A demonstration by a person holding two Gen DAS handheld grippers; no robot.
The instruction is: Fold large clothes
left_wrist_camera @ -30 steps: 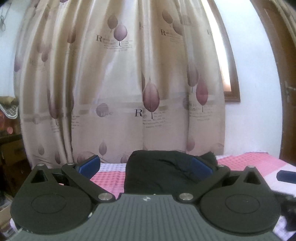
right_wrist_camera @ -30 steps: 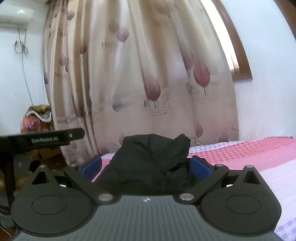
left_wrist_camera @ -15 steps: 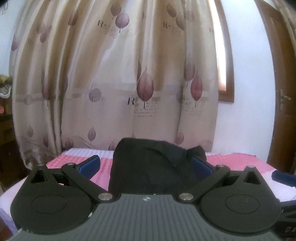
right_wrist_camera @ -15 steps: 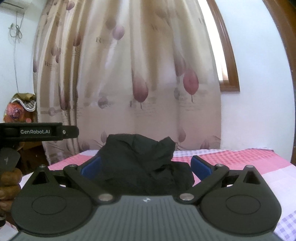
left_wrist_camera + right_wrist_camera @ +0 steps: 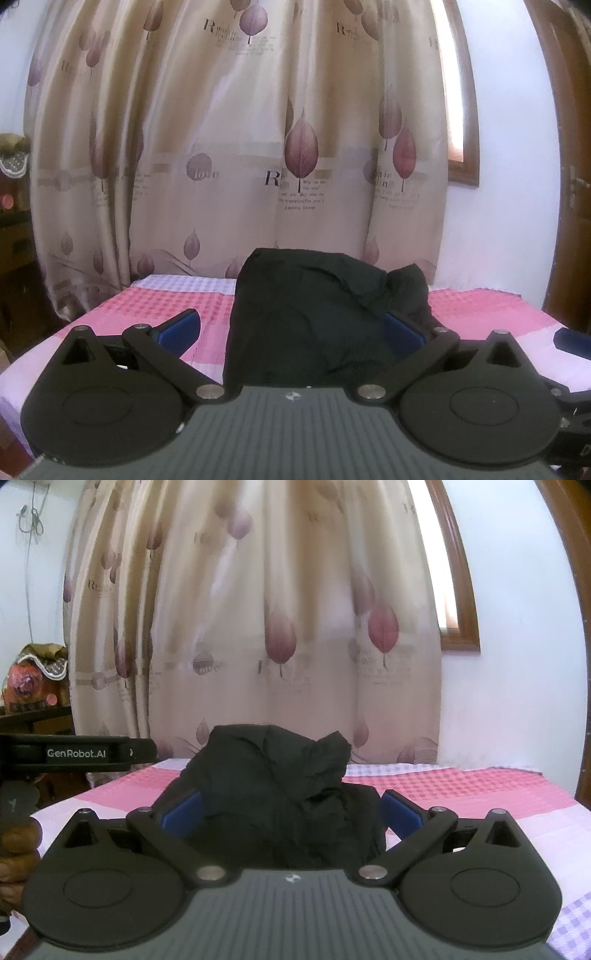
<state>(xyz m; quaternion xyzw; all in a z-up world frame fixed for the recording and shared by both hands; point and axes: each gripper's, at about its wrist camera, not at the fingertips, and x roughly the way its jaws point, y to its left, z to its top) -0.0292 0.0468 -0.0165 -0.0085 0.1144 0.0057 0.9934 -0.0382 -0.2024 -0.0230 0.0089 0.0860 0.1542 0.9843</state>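
Observation:
A black garment (image 5: 306,321) lies bunched on the pink checked bed (image 5: 155,306). It rises between the fingers of my left gripper (image 5: 291,328), whose jaws stand wide apart. The cloth laps over the right blue pad (image 5: 404,332), and bed shows between it and the left pad (image 5: 181,325). In the right wrist view the same black garment (image 5: 273,794) fills the gap of my right gripper (image 5: 282,812), also spread wide, reaching both blue pads. What lies under the cloth is hidden.
A leaf-print curtain (image 5: 258,147) hangs behind the bed, beside a wood-framed window (image 5: 458,590) and a door frame (image 5: 569,184). A hand (image 5: 18,845) holds the left gripper's body (image 5: 81,753) at the left. Cluttered furniture (image 5: 37,679) stands at far left.
Both views have shifted, so more of the bed shows below the curtain. The black garment stays between the fingers, and the jaw widths look the same.

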